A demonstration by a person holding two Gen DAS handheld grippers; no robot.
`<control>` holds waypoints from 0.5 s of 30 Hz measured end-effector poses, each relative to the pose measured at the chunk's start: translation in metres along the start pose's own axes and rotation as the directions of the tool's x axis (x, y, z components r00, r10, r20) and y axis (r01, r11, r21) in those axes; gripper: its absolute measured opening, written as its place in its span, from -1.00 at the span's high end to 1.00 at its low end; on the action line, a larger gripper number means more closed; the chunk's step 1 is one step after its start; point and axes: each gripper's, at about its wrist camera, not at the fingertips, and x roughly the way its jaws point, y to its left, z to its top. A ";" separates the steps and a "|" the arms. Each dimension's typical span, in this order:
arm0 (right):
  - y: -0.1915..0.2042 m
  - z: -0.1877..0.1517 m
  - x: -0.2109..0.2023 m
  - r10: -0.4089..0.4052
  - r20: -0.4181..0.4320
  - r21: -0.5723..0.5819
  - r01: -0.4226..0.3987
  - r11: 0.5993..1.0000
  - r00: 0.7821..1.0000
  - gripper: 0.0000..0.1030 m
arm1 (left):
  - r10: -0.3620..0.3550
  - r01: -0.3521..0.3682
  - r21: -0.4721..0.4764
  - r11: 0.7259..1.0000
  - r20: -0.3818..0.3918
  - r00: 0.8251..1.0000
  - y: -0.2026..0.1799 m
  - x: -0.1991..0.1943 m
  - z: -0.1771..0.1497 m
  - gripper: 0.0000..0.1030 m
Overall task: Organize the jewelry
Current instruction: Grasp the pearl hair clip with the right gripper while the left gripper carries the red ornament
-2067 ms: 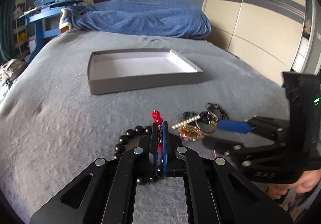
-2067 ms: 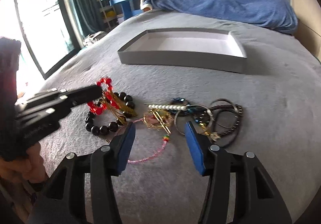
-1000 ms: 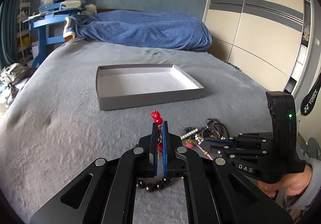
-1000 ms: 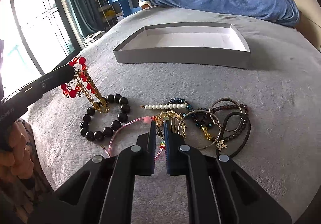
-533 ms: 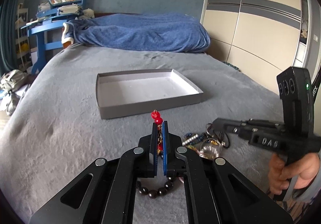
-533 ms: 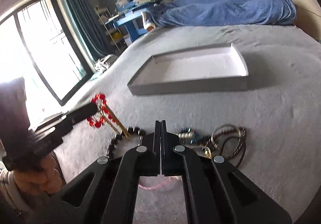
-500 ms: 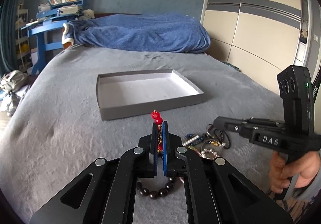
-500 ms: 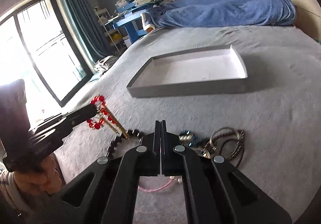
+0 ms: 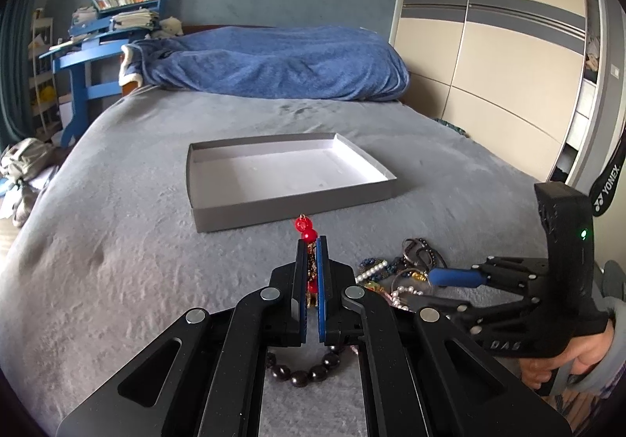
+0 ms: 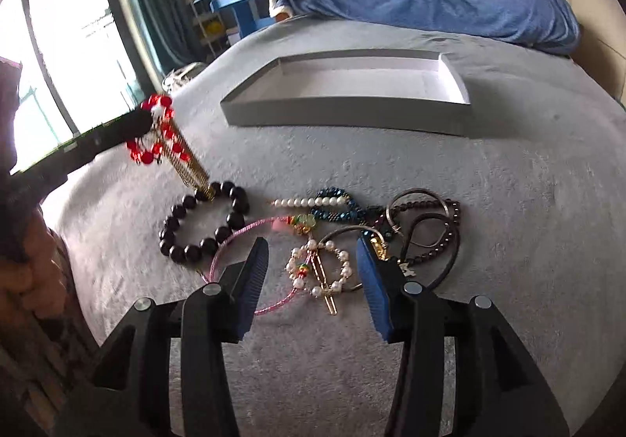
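left tool (image 9: 312,272) clamped on red bead bracelet (image 10: 156,132), held above the bed | right tool (image 10: 313,272) apart around pearl bracelet (image 10: 319,272) (light, limp; best pinched across the strand) | grey tray (image 10: 344,112) well apart

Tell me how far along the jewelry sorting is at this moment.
Done: nothing shows inside the grey tray. In hand: the left gripper is shut on the red bead and gold chain piece, lifted off the bed; the right gripper is open, straddling the pearl ring hair clip. Left: the black bead bracelet, pink cord and the tangled pile lie on the grey bedspread.
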 end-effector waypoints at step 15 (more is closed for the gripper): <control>-0.008 -0.002 0.014 0.016 -0.022 0.048 -0.015 0.999 1.000 0.23 | -0.010 0.010 0.004 1.000 0.006 1.000 -0.001 0.002 0.004 0.91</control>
